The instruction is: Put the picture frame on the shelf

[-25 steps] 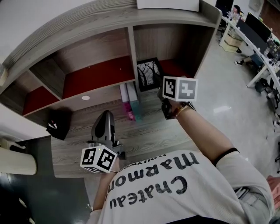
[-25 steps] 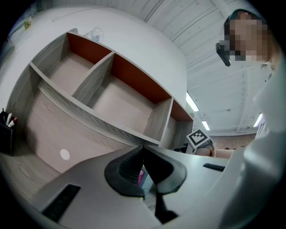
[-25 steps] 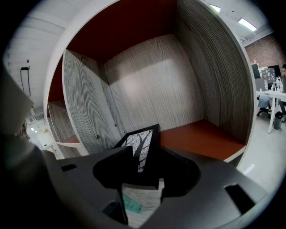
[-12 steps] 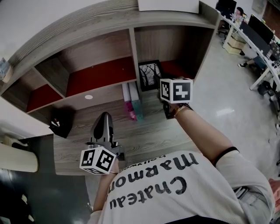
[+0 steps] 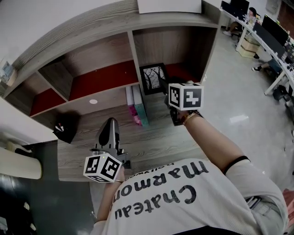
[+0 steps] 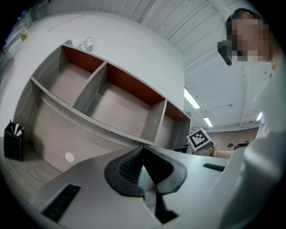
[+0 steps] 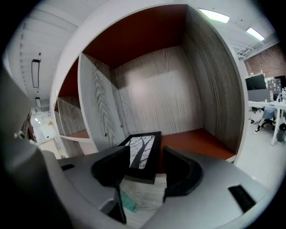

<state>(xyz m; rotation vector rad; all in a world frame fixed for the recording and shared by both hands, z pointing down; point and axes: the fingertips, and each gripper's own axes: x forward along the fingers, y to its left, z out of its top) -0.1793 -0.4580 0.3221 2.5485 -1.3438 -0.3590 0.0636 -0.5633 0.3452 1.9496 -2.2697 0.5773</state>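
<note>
Status: black rectangular picture frame with tree print [image 5: 152,79] stands in right-hand bay of grey wood-grain shelf [image 5: 174,43], on its red floor by the divider. Right gripper [image 7: 146,161] jaws have just been opening; frame sits between them, unpinched. Left gripper [image 6: 143,152] clenched, empty, in front of shelf. Frame looks light, stiff, probably breakable; grip outer edges.

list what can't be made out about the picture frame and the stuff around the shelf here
picture frame: bottom edge hidden behind the right claw in the right gripper view. The claw's jaws have just been opening with the frame between them, and whether either touches it is unclear.
white item on top of the shelf: cut off by the head view's upper edge.
pen holder contents: too small and dark in the head view.
</note>
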